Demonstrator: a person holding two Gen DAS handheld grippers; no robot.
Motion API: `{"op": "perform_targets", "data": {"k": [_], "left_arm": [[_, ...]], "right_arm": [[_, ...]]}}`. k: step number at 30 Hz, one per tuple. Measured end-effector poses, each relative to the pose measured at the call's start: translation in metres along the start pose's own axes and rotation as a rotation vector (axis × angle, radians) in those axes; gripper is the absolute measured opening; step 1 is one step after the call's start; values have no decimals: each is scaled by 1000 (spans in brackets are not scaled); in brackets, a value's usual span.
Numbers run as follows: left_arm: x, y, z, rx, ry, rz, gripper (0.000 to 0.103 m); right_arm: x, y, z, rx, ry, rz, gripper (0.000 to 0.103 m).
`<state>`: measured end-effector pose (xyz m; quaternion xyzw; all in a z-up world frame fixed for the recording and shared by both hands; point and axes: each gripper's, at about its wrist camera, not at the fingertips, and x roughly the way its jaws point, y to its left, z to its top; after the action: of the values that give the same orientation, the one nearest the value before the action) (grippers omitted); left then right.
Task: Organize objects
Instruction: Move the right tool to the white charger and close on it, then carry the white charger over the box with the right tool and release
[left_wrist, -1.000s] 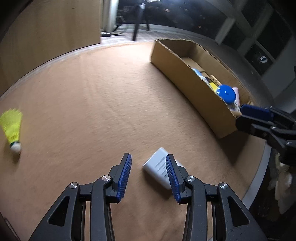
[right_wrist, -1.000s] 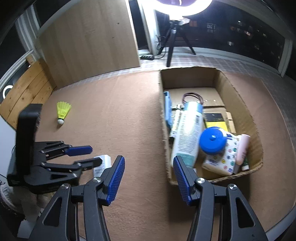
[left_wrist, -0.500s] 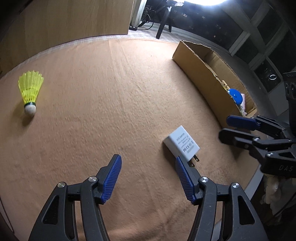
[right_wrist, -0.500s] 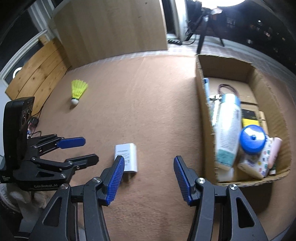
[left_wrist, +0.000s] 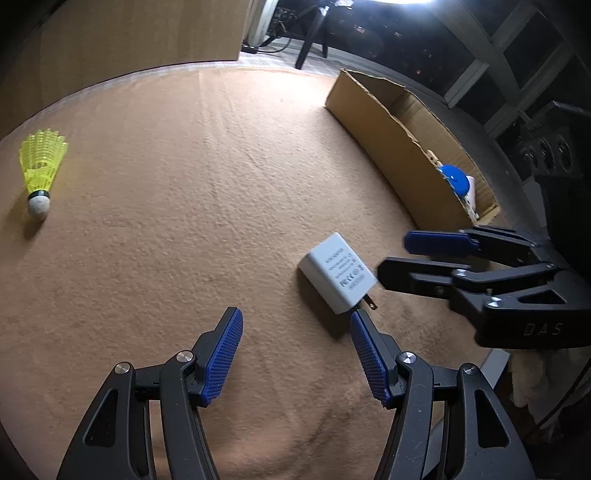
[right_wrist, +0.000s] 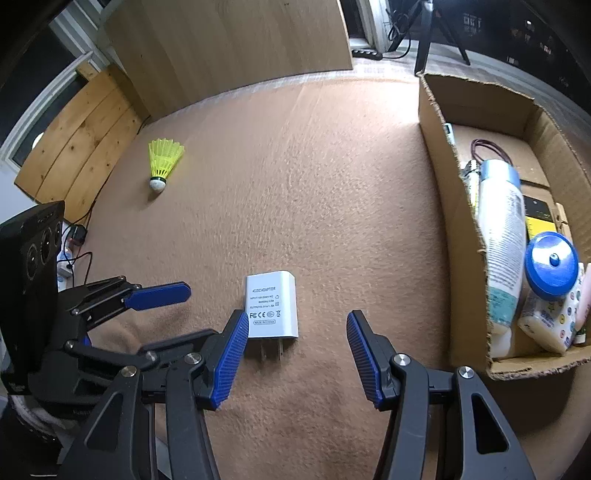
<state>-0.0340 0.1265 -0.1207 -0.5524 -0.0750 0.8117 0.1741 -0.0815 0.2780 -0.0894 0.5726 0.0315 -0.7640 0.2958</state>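
Observation:
A white power adapter (left_wrist: 338, 273) lies flat on the brown felt table, prongs toward me; it also shows in the right wrist view (right_wrist: 271, 304). My left gripper (left_wrist: 295, 343) is open and empty, just behind and left of the adapter. My right gripper (right_wrist: 295, 343) is open and empty, the adapter just ahead of its left finger. A yellow shuttlecock (left_wrist: 38, 173) lies at the far left, also seen in the right wrist view (right_wrist: 162, 164). An open cardboard box (right_wrist: 458, 229) at the right holds a white bottle (right_wrist: 502, 236), a blue-lidded jar (right_wrist: 550, 264) and other items.
A wooden board (right_wrist: 229, 44) stands behind the table. A tripod (right_wrist: 436, 33) stands on the floor beyond. The table's front edge is close below both grippers. The right gripper shows at the right of the left wrist view (left_wrist: 436, 254).
Both grippers have pulled back and turned left. The left gripper has opened wider and the adapter now lies free ahead of it. The shuttlecock has come further into view.

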Motion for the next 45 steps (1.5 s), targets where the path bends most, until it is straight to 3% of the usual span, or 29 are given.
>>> {"op": "perform_targets", "data": {"k": [6,13,22,27,35,45], "left_arm": [[9,-8,0,4,16,-43,63],[21,-10,2,-17,35,-78,54],[27,-10,7,-43,29,-99,47],[30,-16,9,-29,37,-106,34],[26,-23,9,-9,29,-91,33],[4,-51,33,55,-33,-80,33]], "right_arm": [[12,7,5,-26,33,23,52],[29,4,10,-3,87,66,51],[40,4,11,-2,123,103,35],[41,6,11,-9,124,121,35],[36,5,10,-15,102,113,35],[-3,-3,21,-14,4,105,35]]}}
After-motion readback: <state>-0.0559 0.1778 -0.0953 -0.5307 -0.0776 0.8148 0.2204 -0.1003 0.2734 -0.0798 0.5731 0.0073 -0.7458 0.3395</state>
